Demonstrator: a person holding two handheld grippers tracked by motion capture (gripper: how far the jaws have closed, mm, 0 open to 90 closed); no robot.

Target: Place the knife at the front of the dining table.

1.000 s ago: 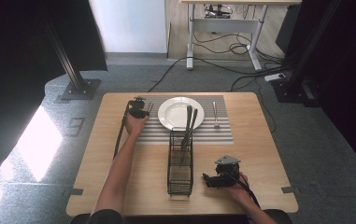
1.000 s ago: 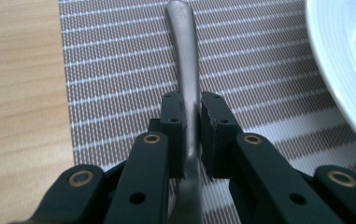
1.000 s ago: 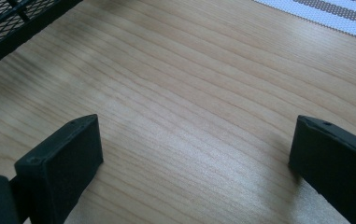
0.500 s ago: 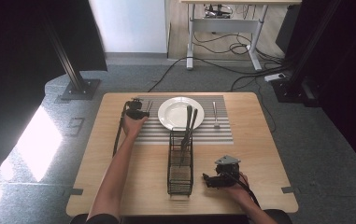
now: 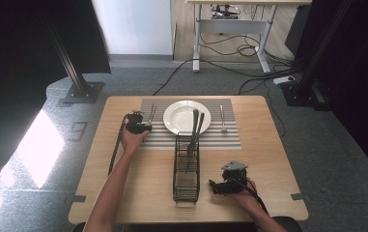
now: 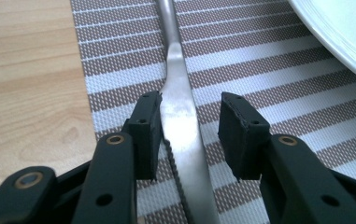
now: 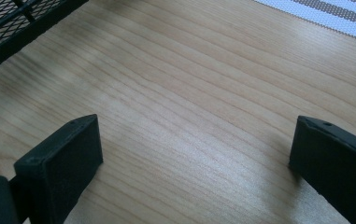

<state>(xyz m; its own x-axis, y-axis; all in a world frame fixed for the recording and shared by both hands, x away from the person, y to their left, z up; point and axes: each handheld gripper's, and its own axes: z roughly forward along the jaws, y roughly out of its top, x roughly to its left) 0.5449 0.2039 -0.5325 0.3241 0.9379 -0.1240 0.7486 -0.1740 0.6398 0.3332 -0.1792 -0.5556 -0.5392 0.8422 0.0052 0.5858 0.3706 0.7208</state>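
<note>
On my bench (image 5: 268, 159) lies a striped placemat (image 5: 225, 137) with a white plate (image 5: 179, 116), and the black wire caddy (image 5: 186, 176) stands just below. My left gripper (image 6: 190, 123), jaws just opened, straddles the knife (image 6: 178, 107) lying on the mat beside the plate. My right gripper (image 7: 192, 154) gapes over bare wood.

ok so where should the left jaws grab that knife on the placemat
Grip the knife across its narrow width, where blade meets handle, coming straight down from above. It lies flat on the placemat, so only its thin side edges give the left gripper purchase; the jaws already straddle it, open.
</note>
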